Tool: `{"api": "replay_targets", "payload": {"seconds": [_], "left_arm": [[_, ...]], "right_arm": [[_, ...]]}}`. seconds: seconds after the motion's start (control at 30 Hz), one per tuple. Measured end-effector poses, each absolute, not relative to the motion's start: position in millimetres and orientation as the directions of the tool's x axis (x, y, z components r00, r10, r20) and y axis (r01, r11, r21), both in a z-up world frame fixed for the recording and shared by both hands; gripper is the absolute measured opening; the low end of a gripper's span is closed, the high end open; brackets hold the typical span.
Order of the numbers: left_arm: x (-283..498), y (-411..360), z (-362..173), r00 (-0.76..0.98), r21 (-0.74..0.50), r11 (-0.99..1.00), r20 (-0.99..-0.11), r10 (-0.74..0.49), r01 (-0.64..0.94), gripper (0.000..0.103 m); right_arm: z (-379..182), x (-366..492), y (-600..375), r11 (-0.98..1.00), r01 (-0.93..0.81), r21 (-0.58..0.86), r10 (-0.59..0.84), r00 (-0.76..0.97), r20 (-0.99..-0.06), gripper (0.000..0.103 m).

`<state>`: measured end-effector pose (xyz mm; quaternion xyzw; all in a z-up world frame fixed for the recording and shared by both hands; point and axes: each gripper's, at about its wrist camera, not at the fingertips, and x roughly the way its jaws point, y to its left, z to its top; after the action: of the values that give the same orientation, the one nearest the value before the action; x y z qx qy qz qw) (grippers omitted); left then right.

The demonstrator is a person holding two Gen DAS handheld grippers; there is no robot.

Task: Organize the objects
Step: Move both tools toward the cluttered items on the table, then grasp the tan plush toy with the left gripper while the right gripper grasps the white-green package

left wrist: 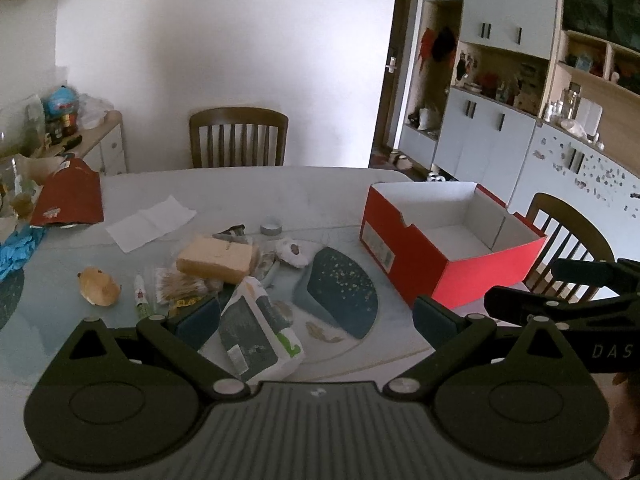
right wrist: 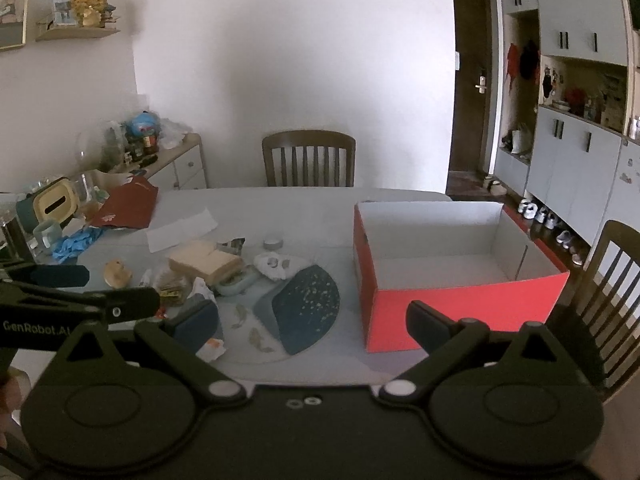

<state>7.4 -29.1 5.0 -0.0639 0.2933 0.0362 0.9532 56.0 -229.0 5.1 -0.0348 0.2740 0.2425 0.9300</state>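
Left gripper [left wrist: 316,320]: jaws spread wide, nothing held, tissue pack [left wrist: 256,328] between them.
Right gripper [right wrist: 314,326]: spread, empty, red box [right wrist: 460,300] just ahead-right.

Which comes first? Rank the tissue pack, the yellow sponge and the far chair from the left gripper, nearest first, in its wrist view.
From the left gripper:
1. Tissue pack, between the fingers, toward the left one.
2. Yellow sponge, mid-table, left of centre.
3. Far chair, beyond the table's far edge.

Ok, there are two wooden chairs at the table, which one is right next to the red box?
The chair at the table's right end, just beyond the red box. The other chair stands at the far side against the white wall, well away from the box.
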Motion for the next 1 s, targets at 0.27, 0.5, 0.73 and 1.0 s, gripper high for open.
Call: {"api": "replay_targets", "payload": {"seconds": [0.27, 0.5, 0.73, 1.0], "left_arm": [[9, -17, -1, 0.810, -0.094, 0.985, -0.584, 0.063, -0.144, 0.103], [22, 23, -7, 0.796, -0.088, 0.984, -0.602, 0.070, -0.153, 0.103], [40, 77, -24, 0.774, -0.049, 0.980, -0.621, 0.120, -0.192, 0.103], [57, 146, -56, 0.739, 0.065, 0.967, -0.633, 0.232, -0.248, 0.102]], "right_arm": [[-1, 63, -211, 0.861, -0.504, 0.071, 0.455, 0.699, -0.551, 0.101], [-3, 76, -172, 0.850, -0.521, 0.072, 0.464, 0.679, -0.569, 0.101], [-18, 94, -125, 0.846, -0.529, 0.069, 0.448, 0.635, -0.629, 0.101], [-44, 113, -80, 0.842, -0.536, 0.065, 0.419, 0.573, -0.705, 0.099]]}}
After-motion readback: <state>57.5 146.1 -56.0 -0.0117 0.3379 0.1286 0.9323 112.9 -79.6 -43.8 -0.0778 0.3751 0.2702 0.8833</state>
